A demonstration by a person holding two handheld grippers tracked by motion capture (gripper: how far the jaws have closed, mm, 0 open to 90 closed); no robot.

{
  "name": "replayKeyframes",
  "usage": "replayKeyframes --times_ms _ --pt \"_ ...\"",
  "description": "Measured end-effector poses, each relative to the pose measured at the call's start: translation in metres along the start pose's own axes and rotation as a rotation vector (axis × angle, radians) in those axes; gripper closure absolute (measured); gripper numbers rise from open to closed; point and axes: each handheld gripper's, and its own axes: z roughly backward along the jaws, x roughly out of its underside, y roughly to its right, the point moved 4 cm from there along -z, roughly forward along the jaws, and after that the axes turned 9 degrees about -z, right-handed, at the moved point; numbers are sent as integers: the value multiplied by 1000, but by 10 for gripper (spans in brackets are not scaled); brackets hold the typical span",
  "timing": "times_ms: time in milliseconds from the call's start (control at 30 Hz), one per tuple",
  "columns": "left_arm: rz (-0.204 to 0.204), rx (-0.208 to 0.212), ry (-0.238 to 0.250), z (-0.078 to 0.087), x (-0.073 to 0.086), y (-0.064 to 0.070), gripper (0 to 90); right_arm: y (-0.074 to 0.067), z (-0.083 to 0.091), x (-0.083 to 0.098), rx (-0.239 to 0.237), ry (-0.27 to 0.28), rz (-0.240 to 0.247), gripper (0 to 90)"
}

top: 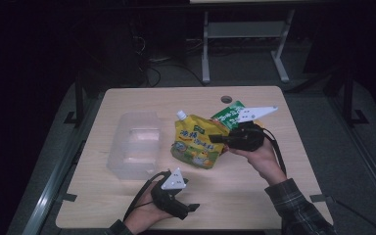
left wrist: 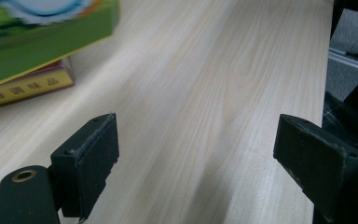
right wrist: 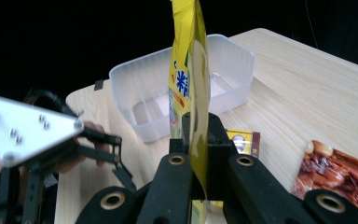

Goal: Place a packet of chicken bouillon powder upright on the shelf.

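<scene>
A: While the frame sits up, start at the left. What's there?

B: Clear plastic tub [top: 133, 145] on the left half of the wooden table [top: 254, 193], open side up, long axis running away from the person. Near the front edge, just right of the tub, the left gripper [top: 190, 207] sits low over bare wood. Its jaws stand wide apart with nothing between them; the pads [left wrist: 95, 161] are off everything.

A: And the pouch?

B: Yellow spouted pouch [top: 196, 142], mid-table, lifted off the wood. Long axis runs from the white cap [top: 180, 115] at far left to the bottom edge at near right, so the spout points up and away, toward the tub's far corner. In the right gripper view the pouch stands edge-on, rising straight from the jaws.

A: Right side?

B: Right gripper [top: 216, 139] is clamped on the pouch's right edge, jaws pinched tight on the foil. A green packet [top: 230, 115] lies behind the gripper. In the right gripper view, a brown snack packet [right wrist: 338, 175] lies flat on the table.
</scene>
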Motion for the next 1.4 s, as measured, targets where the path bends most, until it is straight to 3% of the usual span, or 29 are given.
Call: replayKeyframes --times_ms 267,600,1000,1267,1400 --pt "-27 9 -15 -4 1 0 137 -3 -29 -15 17 -28 -14 900" --pt "-34 10 -27 -7 2 0 138 -10 -48 -39 16 -29 -24 900" --pt "-55 16 -38 -8 3 -3 138 -31 -81 -70 4 -31 2 900" --pt "-25 22 -19 -8 3 -2 138 -42 -106 -84 -10 -38 1 900" --pt "-30 21 -17 -8 4 -3 138 -46 -120 -88 -26 -51 2 900"
